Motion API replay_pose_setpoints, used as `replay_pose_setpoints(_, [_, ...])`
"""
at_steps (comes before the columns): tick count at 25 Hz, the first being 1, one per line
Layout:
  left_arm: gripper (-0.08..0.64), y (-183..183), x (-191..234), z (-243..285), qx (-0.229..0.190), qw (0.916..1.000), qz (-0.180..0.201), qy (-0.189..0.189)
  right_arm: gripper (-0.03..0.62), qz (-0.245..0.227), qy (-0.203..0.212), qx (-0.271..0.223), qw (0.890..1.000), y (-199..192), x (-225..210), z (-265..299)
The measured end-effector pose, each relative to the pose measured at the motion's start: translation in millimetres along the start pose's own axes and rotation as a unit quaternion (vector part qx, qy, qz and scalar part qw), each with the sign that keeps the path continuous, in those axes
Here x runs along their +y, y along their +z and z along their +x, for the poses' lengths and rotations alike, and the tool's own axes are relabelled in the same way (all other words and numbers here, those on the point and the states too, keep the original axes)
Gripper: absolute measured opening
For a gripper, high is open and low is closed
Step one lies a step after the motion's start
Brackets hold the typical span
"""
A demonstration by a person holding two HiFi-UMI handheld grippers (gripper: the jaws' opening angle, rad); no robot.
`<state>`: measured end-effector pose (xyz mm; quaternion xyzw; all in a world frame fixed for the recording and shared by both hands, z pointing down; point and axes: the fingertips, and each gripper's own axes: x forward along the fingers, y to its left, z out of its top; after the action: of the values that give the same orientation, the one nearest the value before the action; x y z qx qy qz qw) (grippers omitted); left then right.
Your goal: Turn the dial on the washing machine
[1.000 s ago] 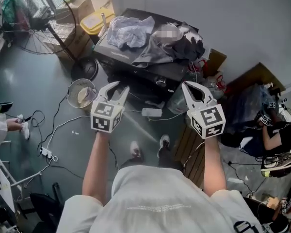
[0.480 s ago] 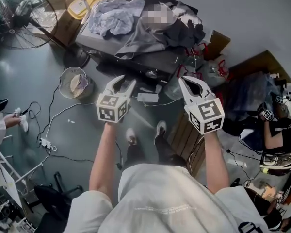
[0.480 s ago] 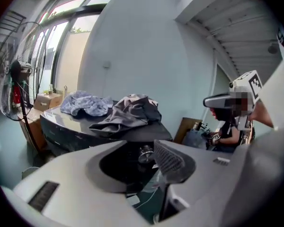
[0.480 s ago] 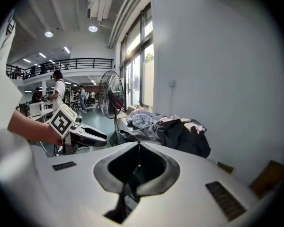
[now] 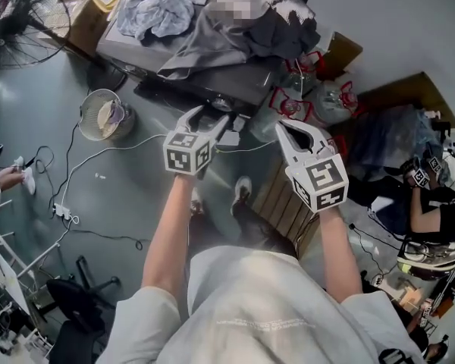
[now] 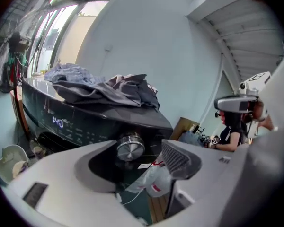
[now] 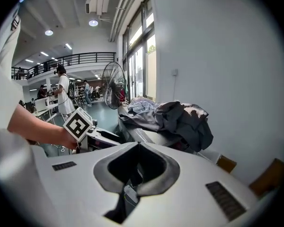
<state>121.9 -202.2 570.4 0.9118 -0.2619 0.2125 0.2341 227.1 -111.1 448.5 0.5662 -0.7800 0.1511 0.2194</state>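
Note:
The dark washing machine (image 5: 183,88) stands at the top of the head view with a pile of clothes (image 5: 212,17) on its lid. Its silver dial (image 6: 130,148) sits on the front panel, right of a lit display (image 6: 58,122). My left gripper (image 5: 212,117) is held just before that panel. Its jaws have just been opening and now stand wide, the dial showing beyond the gap with nothing between the pads. In its own view the left gripper (image 6: 142,163) frames the dial, apart from it. My right gripper (image 5: 287,131) hangs to the right, shut and empty (image 7: 138,145).
A wire waste basket (image 5: 102,116) and a standing fan (image 5: 11,10) are left of the machine. Cables and a power strip (image 5: 61,212) lie on the floor. Bags (image 5: 318,101) and a wooden pallet (image 5: 280,203) sit right of it. A seated person (image 5: 432,211) is at far right.
Both grippers have sunk and come nearer the machine's front. The left gripper shifted right toward the dial and its jaws spread wider. The right gripper stays shut.

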Motion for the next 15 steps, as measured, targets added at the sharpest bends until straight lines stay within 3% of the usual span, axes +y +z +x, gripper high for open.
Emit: replay_pose_setpoints(15, [0.283, -22.6, 18.5, 38.1, -0.018, 0.9928, -0.088, 0.080, 0.015, -0.030, 0.023, -0.006, 0.999, -2.7, -31.7, 6.3])
